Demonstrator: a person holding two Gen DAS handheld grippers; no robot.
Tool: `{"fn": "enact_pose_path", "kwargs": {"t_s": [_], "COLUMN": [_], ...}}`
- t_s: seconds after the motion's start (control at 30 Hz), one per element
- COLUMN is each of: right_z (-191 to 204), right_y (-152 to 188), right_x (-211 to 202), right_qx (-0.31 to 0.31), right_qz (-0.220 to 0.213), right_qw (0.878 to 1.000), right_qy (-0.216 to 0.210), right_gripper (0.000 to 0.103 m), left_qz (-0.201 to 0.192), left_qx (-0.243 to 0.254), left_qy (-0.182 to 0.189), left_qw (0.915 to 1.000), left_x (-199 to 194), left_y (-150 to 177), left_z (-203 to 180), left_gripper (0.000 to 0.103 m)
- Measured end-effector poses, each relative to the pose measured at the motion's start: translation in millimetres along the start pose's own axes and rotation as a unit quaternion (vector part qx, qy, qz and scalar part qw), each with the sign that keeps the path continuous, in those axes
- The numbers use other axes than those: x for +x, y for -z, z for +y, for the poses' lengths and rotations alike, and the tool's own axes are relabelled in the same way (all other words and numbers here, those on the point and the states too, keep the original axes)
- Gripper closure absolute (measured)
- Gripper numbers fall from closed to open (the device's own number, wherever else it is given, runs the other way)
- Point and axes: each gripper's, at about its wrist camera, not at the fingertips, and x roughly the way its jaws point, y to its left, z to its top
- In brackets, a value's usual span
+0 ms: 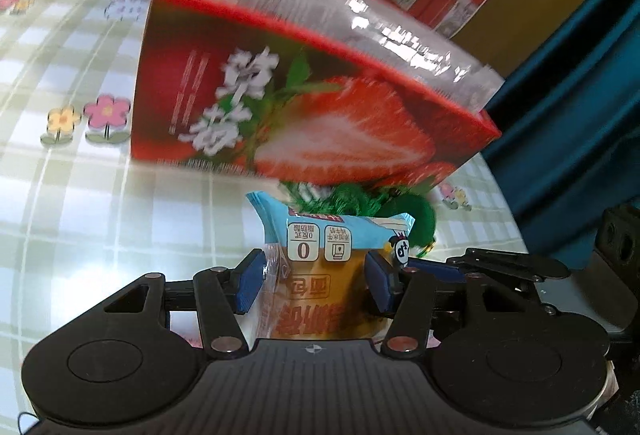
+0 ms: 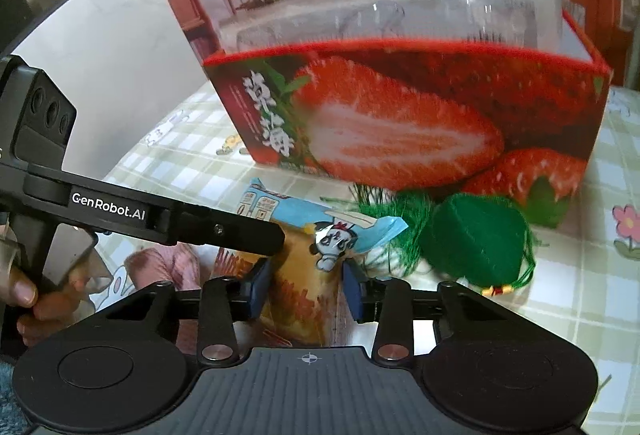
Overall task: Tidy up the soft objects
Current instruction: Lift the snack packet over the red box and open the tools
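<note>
A checked worktop (image 2: pixel 580 299) with flower prints carries a strawberry box (image 2: pixel 400 115) at the back. The left gripper (image 1: pixel 316 281) has its jaws pinching a bread packet (image 1: pixel 320 275) that lies lengthwise toward the box. The right gripper (image 2: pixel 306 287) straddles the same packet from the other side, jaws half closed and seemingly touching it, with a green tassel ball (image 2: pixel 476 239) just to its right.

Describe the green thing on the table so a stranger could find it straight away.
Start at the tall strawberry box standing on the checked tablecloth. Right at its foot, beside the blue-and-orange bread packet, lies the green yarn bundle. It is the only solid green item, with loose threads and a small gold-and-red clasp.
</note>
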Motion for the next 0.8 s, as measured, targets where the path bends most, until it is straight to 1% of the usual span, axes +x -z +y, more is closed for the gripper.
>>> {"fn": "enact_pose_path", "kwargs": {"t_s": [0.17, 0.4, 0.53, 0.8], "right_z": [6.4, 16.0, 18.1, 22.9], "right_y": [-6.7, -19.8, -29.4, -45.0], "right_x": [-10.8, -31.0, -39.0, -53.5], "right_qx": [-0.023, -0.063, -0.081, -0.103], "right_qz": [-0.026, -0.068, -0.085, -0.111], "right_qw": [0.999, 0.996, 0.993, 0.988], "right_qy": [0.003, 0.014, 0.023, 0.033], "right_gripper": [0.070, 0.071, 0.072, 0.072], "left_qz": [-0.030, -0.072, -0.085, -0.104], "left_qx": [0.022, 0.063, 0.083, 0.090], "left_qy": [0.004, 0.012, 0.011, 0.024], "left_qw": [0.9993, 0.9954, 0.9929, 0.9902], "left_x": [-15.0, -38.8, -44.0, -54.6], "left_y": [-10.8, -30.2, -39.5, -50.2], "left_z": [-11.6, -33.9, -46.8, -53.9], "left_gripper": [0.047, 0.047, 0.047, 0.047]}}
